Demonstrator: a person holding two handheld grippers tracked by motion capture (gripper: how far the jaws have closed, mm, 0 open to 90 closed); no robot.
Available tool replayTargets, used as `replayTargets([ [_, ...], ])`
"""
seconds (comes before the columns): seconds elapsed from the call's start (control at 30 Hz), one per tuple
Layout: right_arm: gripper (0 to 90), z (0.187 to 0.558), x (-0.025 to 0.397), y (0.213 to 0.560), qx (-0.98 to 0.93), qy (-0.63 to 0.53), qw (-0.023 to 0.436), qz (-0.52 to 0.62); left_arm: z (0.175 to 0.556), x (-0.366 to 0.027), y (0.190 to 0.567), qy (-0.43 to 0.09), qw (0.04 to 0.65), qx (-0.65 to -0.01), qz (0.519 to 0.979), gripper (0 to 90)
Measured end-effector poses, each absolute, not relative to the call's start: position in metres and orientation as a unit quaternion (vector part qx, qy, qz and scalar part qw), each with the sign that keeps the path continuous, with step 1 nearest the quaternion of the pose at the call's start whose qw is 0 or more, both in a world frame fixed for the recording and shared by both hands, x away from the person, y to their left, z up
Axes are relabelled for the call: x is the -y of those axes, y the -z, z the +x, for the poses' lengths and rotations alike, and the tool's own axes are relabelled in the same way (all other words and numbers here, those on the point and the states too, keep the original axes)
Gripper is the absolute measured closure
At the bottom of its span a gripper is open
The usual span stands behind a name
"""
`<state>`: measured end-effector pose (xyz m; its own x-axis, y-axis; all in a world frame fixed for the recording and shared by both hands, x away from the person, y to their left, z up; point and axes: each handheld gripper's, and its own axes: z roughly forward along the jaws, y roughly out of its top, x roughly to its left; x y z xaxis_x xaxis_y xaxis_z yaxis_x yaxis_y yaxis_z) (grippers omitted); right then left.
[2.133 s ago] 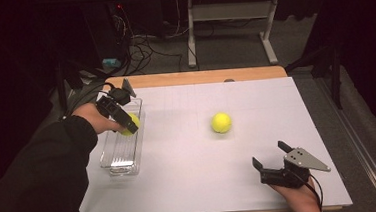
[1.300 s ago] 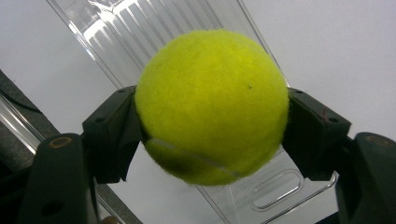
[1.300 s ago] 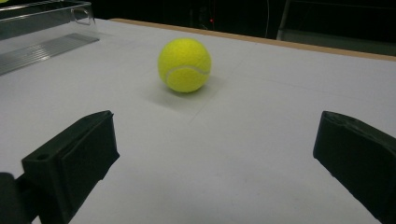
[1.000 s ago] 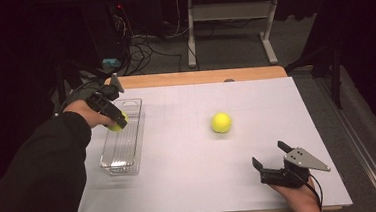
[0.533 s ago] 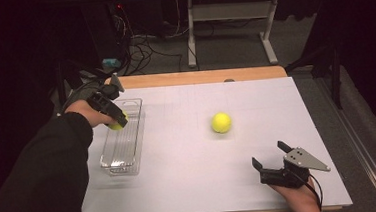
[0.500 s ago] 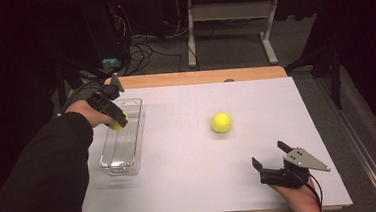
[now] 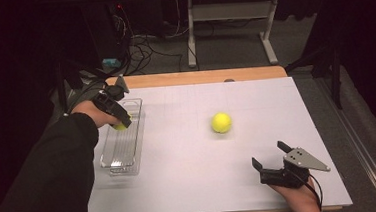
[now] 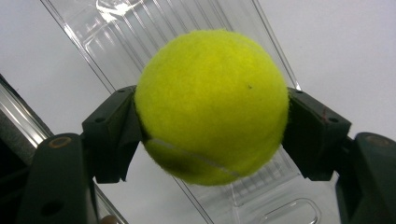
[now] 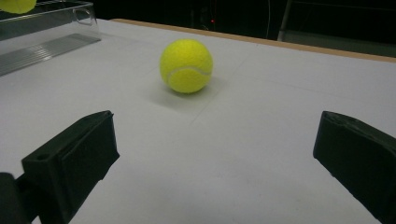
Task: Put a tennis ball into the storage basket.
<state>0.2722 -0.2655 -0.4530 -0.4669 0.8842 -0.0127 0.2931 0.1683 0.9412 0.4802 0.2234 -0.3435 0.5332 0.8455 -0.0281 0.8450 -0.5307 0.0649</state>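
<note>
Yellow felt is bulging between the black fingers [image 8: 116, 135] of the left gripper [image 7: 117, 119], which is clamping a tennis ball [image 8: 211, 106] from both sides and holding it in the air over the clear plastic tray [image 7: 123, 150] at the left of the white counter [image 7: 181, 176]. A second tennis ball [image 7: 221, 122] is lying alone near the middle of the counter, well apart from the tray, while the right gripper [image 7: 272, 159] is resting at the near right edge with its fingers [image 9: 77, 158] spread wide and gripping nothing, the loose ball lying ahead between them in the right gripper view.
</note>
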Motion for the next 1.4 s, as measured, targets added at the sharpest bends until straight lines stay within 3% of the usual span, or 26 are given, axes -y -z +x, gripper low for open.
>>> replayTargets([
  [1.27,0.0,0.272,0.265,0.454,-0.703,-0.489,0.301,0.42,0.491,-0.213,0.369,-0.001,0.02,-0.482,0.876,26.7],
  [1.33,0.0,0.273,0.264,0.454,-0.704,-0.489,0.301,0.418,0.49,-0.213,0.366,-0.007,0.033,-0.481,0.876,24.4],
  [1.4,0.0,0.272,0.264,0.454,-0.703,-0.49,0.301,0.418,0.491,-0.214,0.361,-0.004,0.047,-0.49,0.871,14.4],
])
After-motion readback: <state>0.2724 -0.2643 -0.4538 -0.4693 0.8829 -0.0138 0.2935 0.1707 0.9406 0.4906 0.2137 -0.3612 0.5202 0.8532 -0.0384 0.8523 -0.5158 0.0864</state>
